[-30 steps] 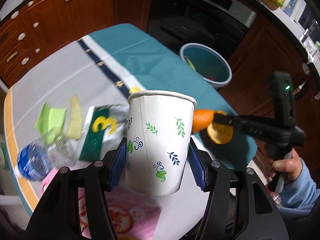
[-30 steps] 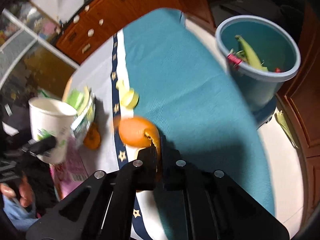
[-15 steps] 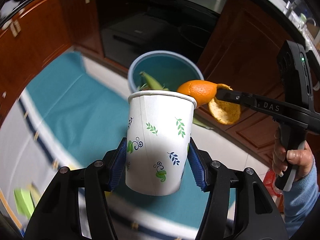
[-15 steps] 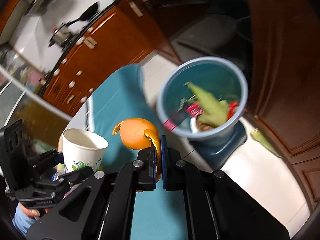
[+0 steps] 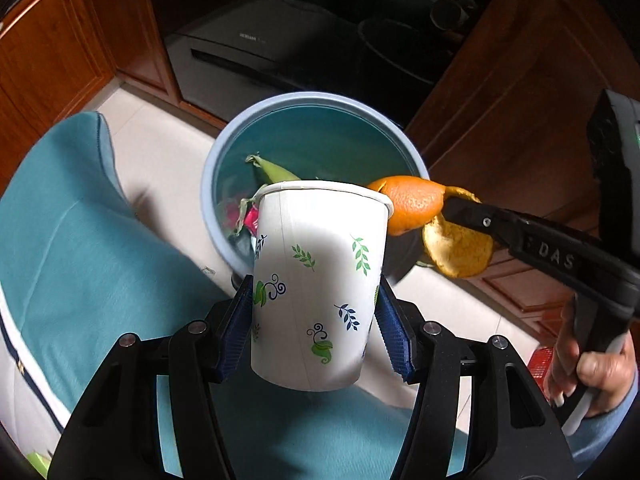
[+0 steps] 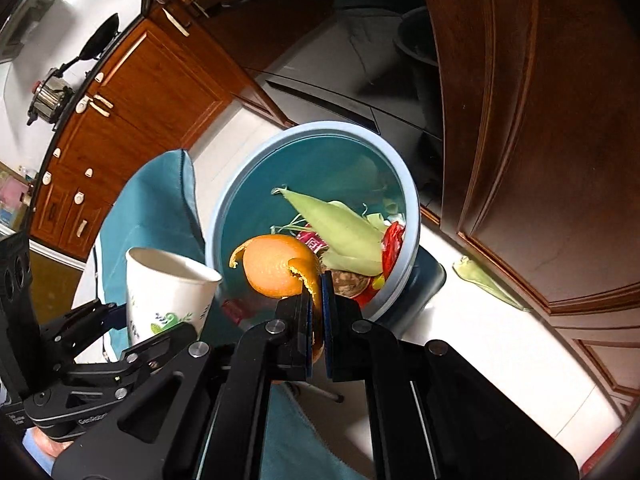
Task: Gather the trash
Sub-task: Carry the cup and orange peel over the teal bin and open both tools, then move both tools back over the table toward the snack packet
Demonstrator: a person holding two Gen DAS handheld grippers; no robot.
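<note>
My left gripper is shut on a white paper cup printed with leaves, held upright in front of a blue trash bin. My right gripper is shut on an orange peel and holds it over the near rim of the bin. In the left wrist view the peel hangs beside the cup's rim, pinched by the right gripper. The cup also shows in the right wrist view at the lower left. The bin holds green corn husks and red wrappers.
The table with its teal cloth ends just before the bin. Wooden cabinets stand to the right of the bin and an appliance behind it. A green husk scrap lies on the pale floor.
Both grippers have swung from over the table toward the bin, carrying the cup and the peel. The bin is now close and fills the middle of both views.
</note>
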